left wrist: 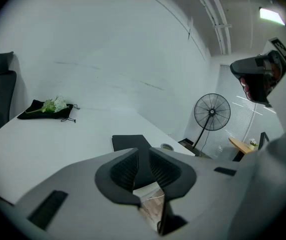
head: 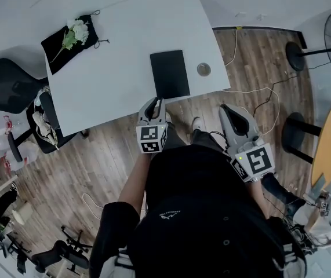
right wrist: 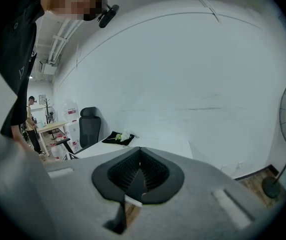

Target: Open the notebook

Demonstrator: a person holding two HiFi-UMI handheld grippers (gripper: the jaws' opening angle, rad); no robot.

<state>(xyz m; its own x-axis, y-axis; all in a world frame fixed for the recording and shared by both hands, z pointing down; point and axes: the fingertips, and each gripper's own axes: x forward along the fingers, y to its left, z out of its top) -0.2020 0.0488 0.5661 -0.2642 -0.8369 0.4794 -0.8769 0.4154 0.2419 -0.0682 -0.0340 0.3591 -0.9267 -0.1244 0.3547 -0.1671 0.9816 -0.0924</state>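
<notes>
The notebook [head: 170,74] lies unopened, the left gripper [head: 157,101] barely parted and the right gripper [head: 225,109] pinched together, both empty.

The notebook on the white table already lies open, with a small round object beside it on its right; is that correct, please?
Not quite: the notebook is closed, its black cover flat on the white table, as the head view shows. The small round object does lie beside it on its right.
</notes>
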